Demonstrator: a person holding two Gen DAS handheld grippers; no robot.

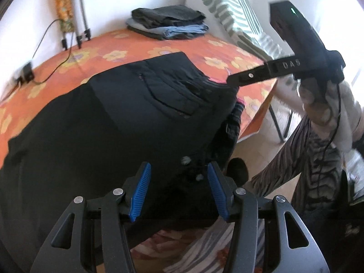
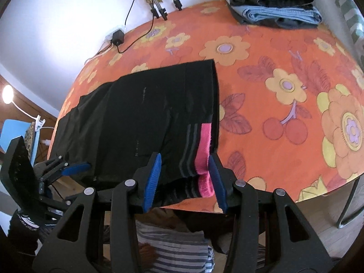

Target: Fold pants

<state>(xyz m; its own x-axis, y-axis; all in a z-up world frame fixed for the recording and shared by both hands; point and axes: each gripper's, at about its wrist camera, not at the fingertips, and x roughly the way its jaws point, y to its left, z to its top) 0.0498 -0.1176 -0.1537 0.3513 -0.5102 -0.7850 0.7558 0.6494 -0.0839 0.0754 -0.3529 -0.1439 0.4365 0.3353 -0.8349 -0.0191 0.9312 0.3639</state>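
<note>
Black pants (image 1: pixel 113 118) lie spread on the orange flowered table (image 1: pixel 136 43), the waist end with two buttons hanging over the near edge. My left gripper (image 1: pixel 179 191) hovers open over that buttoned part, blue pads apart and not pressing the cloth. In the right wrist view the pants (image 2: pixel 147 113) show a pink and grey-striped inner band at the table (image 2: pixel 261 113) edge. My right gripper (image 2: pixel 184 179) straddles that band, open, the cloth slack between its pads. The right gripper (image 1: pixel 232 79) appears held by a gloved hand (image 1: pixel 329 104). The left gripper (image 2: pixel 75 168) sits at the pants' left edge.
A stack of folded clothes (image 1: pixel 168 22) (image 2: pixel 270 4) sits at the table's far corner beside a green-striped pillow (image 1: pixel 227 11). Tripod legs (image 1: pixel 79 22) and a charger with cable (image 2: pixel 117 37) stand at the far wall. A person's striped clothing (image 1: pixel 307 159) is at the near right.
</note>
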